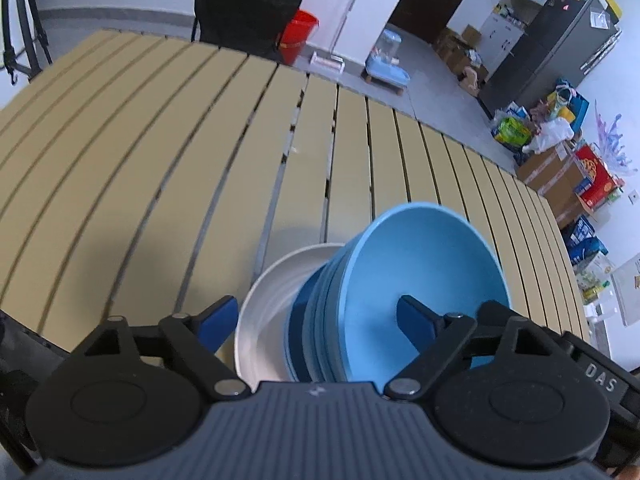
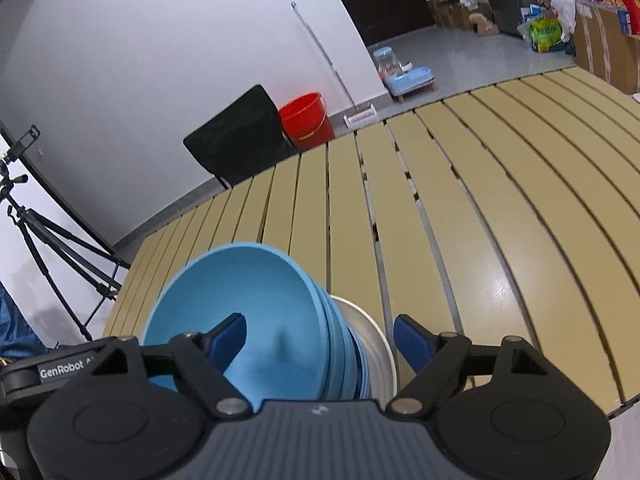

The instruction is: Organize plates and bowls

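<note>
1. I am holding the left gripper (image 1: 316, 320) released, jaws spread, gripping nothing.
2. I am holding the right gripper (image 2: 320, 340) likewise released.
3. Blue bowls (image 1: 420, 280) are sitting nested on the white plate (image 1: 272, 304), near the table (image 1: 160, 160) edge.
4. I am judging stacking finished; next, withdrawing clear without nudging the stack.

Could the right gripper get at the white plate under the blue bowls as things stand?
Probably yes. The right gripper is open, and the white plate shows a bare rim on its side, between its fingers. The stack of blue bowls covers the plate's middle, so only the rim looks reachable.
</note>
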